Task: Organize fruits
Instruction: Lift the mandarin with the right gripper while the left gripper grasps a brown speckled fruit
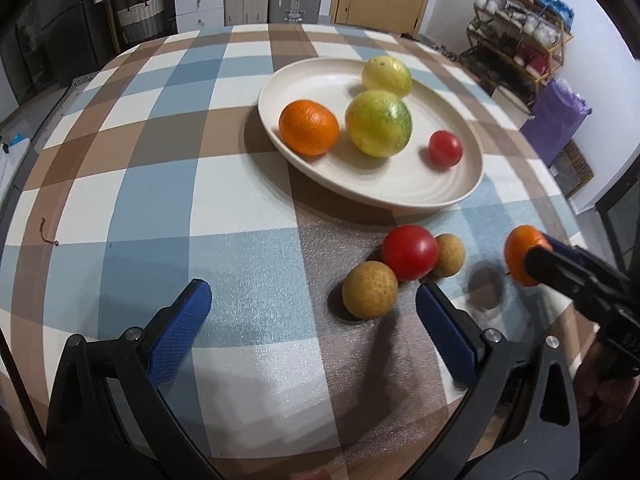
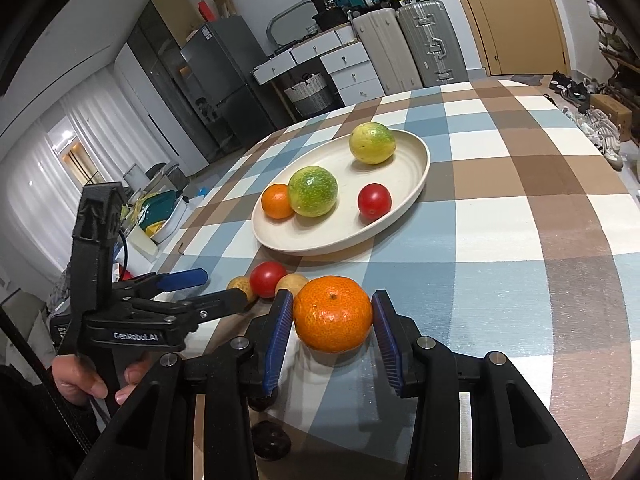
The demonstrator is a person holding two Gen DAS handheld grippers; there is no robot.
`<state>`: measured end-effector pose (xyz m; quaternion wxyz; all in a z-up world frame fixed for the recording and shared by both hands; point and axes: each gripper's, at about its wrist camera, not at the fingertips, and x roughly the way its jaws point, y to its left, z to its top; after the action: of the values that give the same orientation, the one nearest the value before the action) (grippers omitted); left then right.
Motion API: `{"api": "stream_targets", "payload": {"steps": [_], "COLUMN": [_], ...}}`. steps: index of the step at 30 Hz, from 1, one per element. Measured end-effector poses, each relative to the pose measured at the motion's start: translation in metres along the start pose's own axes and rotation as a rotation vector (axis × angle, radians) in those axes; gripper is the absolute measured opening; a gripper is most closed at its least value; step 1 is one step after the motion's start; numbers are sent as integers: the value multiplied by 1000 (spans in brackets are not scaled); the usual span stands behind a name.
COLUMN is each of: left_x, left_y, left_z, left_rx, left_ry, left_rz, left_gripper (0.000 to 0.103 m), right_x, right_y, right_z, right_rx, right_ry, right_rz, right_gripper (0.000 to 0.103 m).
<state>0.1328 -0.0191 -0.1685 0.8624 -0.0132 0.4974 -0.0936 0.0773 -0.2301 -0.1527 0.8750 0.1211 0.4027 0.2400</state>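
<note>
A cream oval plate (image 1: 400, 188) (image 2: 420, 168) on the checked tablecloth holds an orange (image 1: 308, 127), two yellow-green fruits (image 1: 378, 123) (image 1: 387, 76) and a small red tomato (image 1: 445, 149). In front of it lie a red tomato (image 1: 409, 252) and two tan round fruits (image 1: 370, 289) (image 1: 450, 255). My right gripper (image 2: 332, 314) is shut on a tangerine (image 2: 333, 313) and holds it just above the cloth; it also shows in the left wrist view (image 1: 524, 254). My left gripper (image 1: 314, 300) is open and empty, with its right finger beside the near tan fruit.
Two dark round fruits (image 2: 270, 444) lie at the table's near edge under my right gripper. The table edge curves off to the left and right. Drawers, suitcases, a fridge and a shoe rack (image 1: 520, 32) stand beyond the table.
</note>
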Motion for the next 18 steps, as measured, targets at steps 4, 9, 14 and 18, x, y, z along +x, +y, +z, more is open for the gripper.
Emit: {"api": "stream_targets", "payload": {"steps": [4, 9, 14, 18], "left_x": [1, -1, -6, -12], "left_y": [-2, -2, 3, 4], "left_z": [0, 0, 1, 1], "left_rx": [5, 5, -18, -11], "left_ry": [4, -3, -8, -20], "left_rz": [-19, -18, -87, -115], "left_gripper": [101, 78, 58, 34], "right_x": [-1, -2, -3, -3], "right_y": [-1, -1, -1, 0], "right_z": [-1, -1, -1, -1], "right_rx": [2, 2, 0, 1], "right_ry": [-3, -3, -4, -2], "right_rz": [1, 2, 0, 0], "right_gripper": [41, 41, 41, 41]}}
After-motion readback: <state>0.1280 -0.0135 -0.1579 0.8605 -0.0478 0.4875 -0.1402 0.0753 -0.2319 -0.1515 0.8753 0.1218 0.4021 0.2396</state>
